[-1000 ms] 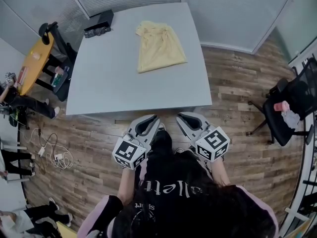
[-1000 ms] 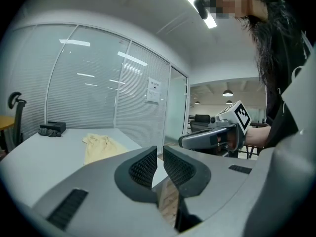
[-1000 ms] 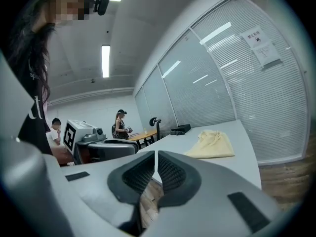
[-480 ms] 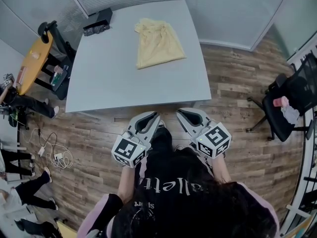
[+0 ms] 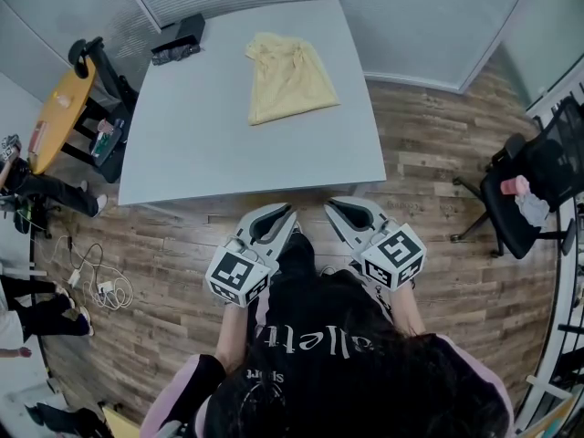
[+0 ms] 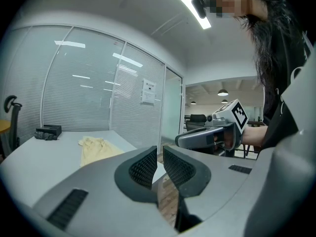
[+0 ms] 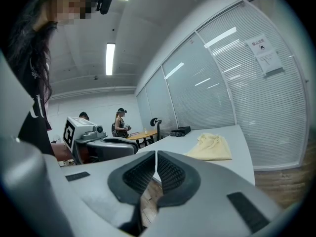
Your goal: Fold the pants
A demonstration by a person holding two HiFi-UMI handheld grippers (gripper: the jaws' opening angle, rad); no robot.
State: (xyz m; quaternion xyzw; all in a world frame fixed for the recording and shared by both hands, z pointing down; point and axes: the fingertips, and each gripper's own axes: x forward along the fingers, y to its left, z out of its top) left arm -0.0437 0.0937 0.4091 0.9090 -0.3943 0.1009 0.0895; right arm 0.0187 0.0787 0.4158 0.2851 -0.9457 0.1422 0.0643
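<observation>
Pale yellow pants (image 5: 286, 78) lie crumpled at the far side of the grey table (image 5: 228, 144); they also show as pants (image 6: 98, 149) in the left gripper view and pants (image 7: 212, 147) in the right gripper view. Both grippers hang in front of my body, short of the table's near edge and well away from the cloth. My left gripper (image 5: 288, 212) is shut with nothing between its jaws, as the left gripper (image 6: 159, 154) shows close up. My right gripper (image 5: 330, 207) is shut and holds nothing, and the right gripper (image 7: 156, 158) shows the same.
A black box (image 5: 180, 42) sits on the table's far left corner. A black office chair (image 5: 538, 190) stands on the wood floor at right. A round yellow table (image 5: 59, 117), another chair and floor cables (image 5: 96, 286) are at left. Glass walls with blinds run behind the table.
Neither gripper nor the pants have moved. A person at the left edge of the head view has walked along the floor.
</observation>
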